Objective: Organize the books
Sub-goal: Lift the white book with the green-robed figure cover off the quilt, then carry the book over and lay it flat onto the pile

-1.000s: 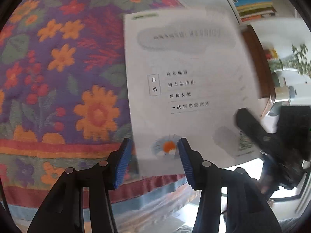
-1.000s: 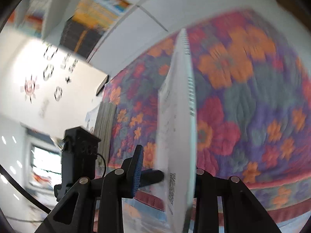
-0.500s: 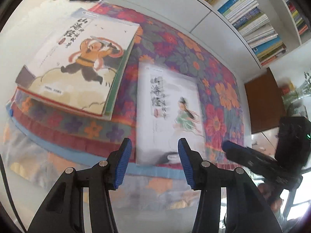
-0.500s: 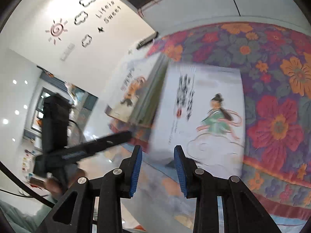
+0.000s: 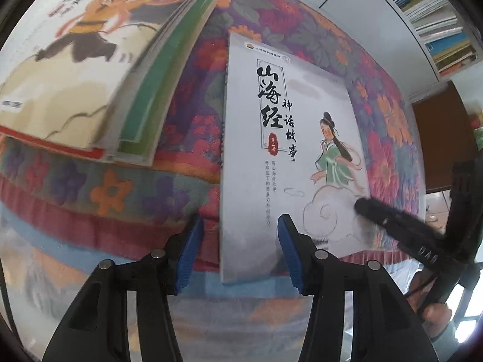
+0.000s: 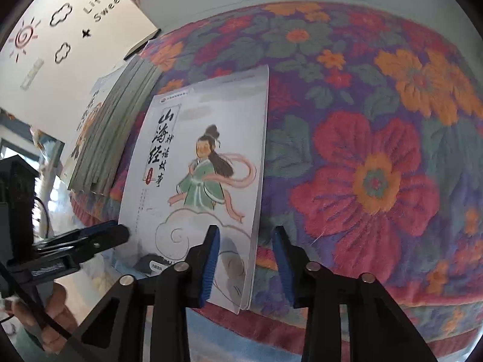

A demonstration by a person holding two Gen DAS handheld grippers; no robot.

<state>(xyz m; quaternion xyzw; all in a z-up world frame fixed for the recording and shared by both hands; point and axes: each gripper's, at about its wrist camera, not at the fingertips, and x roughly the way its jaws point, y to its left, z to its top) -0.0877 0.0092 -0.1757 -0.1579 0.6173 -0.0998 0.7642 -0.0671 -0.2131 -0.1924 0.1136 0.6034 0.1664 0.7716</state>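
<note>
A thin grey book [image 5: 289, 150] with a girl in green on its cover lies flat on the flowered cloth; it also shows in the right wrist view [image 6: 205, 163]. A stack of books [image 5: 90, 69] with an orange-clad figure on top lies to its left, also seen in the right wrist view [image 6: 105, 132]. My left gripper [image 5: 237, 253] is open, its jaws astride the book's near left corner. My right gripper [image 6: 246, 259] is open, its jaws astride the book's near right edge. Neither grips the book.
The flowered cloth [image 6: 377, 166] covers the table and hangs over its near edge. A bookshelf [image 5: 434, 21] with several books stands at the back right. A dark phone [image 6: 142, 45] lies at the far edge. A white wall with drawings [image 6: 60, 24] is at the left.
One second ago the right gripper held the book upright with its contents page facing the left camera. The book now lies flat, cover up, and both grippers have moved in close to its near edge.
</note>
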